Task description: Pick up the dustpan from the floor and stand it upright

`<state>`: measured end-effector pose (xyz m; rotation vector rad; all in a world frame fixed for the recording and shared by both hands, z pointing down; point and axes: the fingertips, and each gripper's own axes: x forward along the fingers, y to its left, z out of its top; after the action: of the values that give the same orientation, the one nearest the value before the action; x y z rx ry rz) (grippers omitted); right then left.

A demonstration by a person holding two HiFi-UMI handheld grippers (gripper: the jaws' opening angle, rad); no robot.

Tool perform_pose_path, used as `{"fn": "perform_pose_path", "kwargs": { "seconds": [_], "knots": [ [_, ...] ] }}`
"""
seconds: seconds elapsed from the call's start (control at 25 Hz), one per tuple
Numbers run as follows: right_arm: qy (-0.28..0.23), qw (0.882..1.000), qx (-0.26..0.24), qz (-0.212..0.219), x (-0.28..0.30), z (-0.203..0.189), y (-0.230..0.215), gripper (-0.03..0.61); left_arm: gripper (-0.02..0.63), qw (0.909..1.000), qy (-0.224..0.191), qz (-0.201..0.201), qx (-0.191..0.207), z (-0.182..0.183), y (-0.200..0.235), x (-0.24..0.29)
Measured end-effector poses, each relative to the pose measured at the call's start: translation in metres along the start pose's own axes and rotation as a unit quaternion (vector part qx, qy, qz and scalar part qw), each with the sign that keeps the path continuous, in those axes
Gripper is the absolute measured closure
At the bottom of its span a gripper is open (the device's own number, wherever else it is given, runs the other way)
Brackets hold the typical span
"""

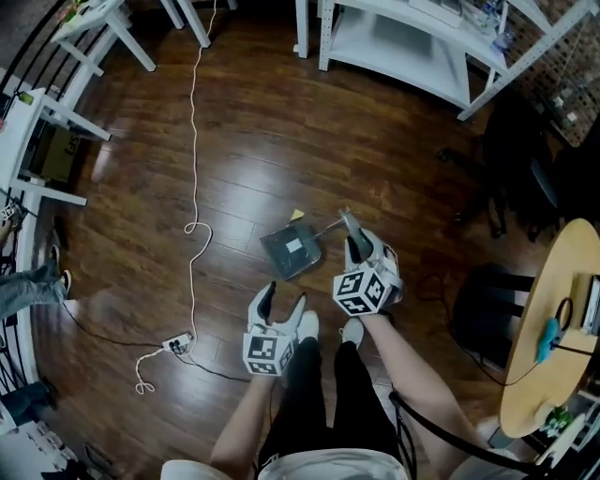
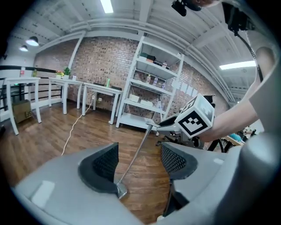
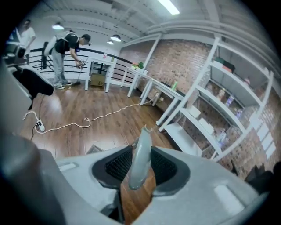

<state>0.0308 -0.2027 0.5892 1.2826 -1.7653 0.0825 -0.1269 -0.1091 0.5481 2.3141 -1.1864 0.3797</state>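
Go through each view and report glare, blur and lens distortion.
Head view: wide-lens bending, dark corners, pale glare streaks on the wood floor. Left gripper view: ceiling light blown out, round black vignette. Right gripper view: dustpan handle soft, out of focus, shelving bowed.

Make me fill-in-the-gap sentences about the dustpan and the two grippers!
The right gripper is closed on the dustpan's ____.
The jaws of the left gripper are ____ and hold nothing.
The wall behind the white shelves is made of ____.
Missing words: handle; open; brick.
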Motion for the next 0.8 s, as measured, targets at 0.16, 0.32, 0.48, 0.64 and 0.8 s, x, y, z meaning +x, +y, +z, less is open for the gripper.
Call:
{"fn": "perform_pose_path", "kwargs": {
  "seconds": [0.16,0.32,0.48,0.64,0.8],
  "knots": [
    [-0.040,0.994,-0.096,0.028,0.014,0.063,0.045,0.462,0.293,0.9983,-0.024,0.041,-0.033,0.004,0.029,-0.033],
    [-0.062,0.992,-0.100,0.052,0.009,0.096,0.081,0.459,0.293,0.9958,-0.043,0.069,-0.042,0.010,0.055,-0.061],
    [-0.034,0.995,-0.074,0.054,-0.003,0.079,0.090,0.405,0.293,0.9952,-0.047,0.080,-0.032,0.012,0.067,-0.084],
    [-0.007,0.993,-0.054,0.106,-0.012,0.060,0.101,0.280,0.293,0.9952,-0.046,0.082,-0.024,0.013,0.076,-0.107],
    [-0.028,0.988,-0.041,0.147,-0.052,0.068,0.095,0.276,0.293,0.9955,-0.046,0.081,-0.013,0.021,0.074,-0.132]
  ]
}}
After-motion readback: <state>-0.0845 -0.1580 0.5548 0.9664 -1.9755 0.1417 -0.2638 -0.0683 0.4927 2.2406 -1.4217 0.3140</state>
